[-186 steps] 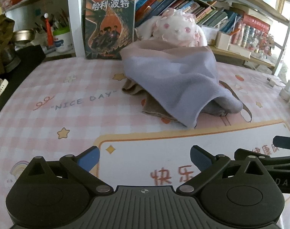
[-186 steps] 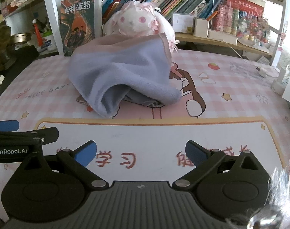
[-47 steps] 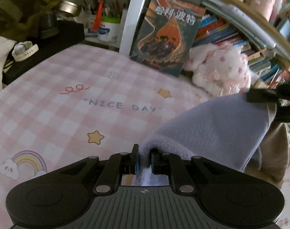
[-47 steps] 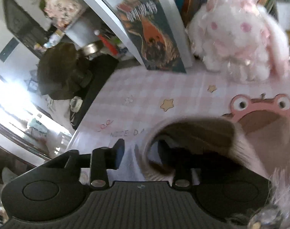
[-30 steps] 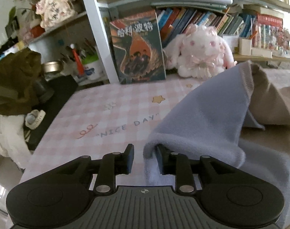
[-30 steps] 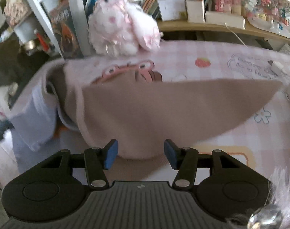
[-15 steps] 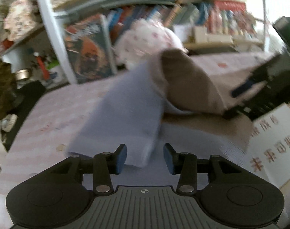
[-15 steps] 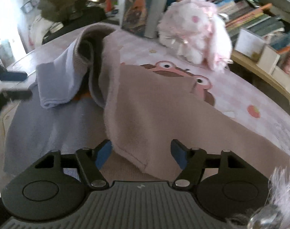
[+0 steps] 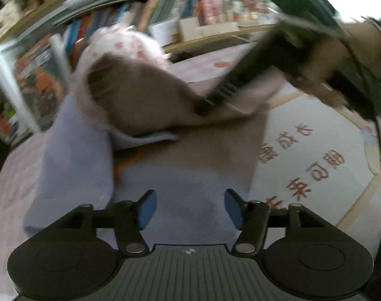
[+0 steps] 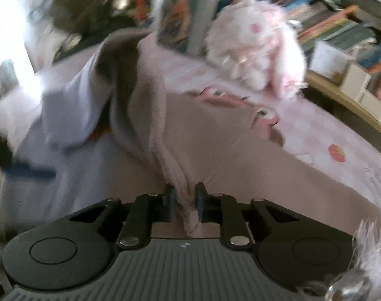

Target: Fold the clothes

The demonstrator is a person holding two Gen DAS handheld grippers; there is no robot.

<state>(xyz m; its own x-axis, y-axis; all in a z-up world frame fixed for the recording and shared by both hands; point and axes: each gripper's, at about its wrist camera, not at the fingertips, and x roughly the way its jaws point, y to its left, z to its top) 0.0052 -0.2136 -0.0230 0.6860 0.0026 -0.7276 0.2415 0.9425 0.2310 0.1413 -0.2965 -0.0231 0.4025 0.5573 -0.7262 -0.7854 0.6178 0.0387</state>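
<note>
A desk covered by a pink checked mat is being shown, backed by bookshelves along its far edge, where a pink plush toy is sitting. The garment, a fleecy piece with a lilac face and a taupe face, is lying partly spread over the middle of the mat, one part heaped up toward the far left. It is judged to be light, soft and limp, likely to sag and slide on itself, so hems and corners are being favoured as holds. A bunched ridge of the taupe cloth is being pinched by the right gripper, whose jaws have just been closing onto it and are now clamped on the fold. The left gripper is being held over the lilac near edge, pointing steeply down, its jaws parted after just being opened, with nothing pressed between them. In the left view the right gripper's body is being seen reaching in from the right, blurred.
</note>
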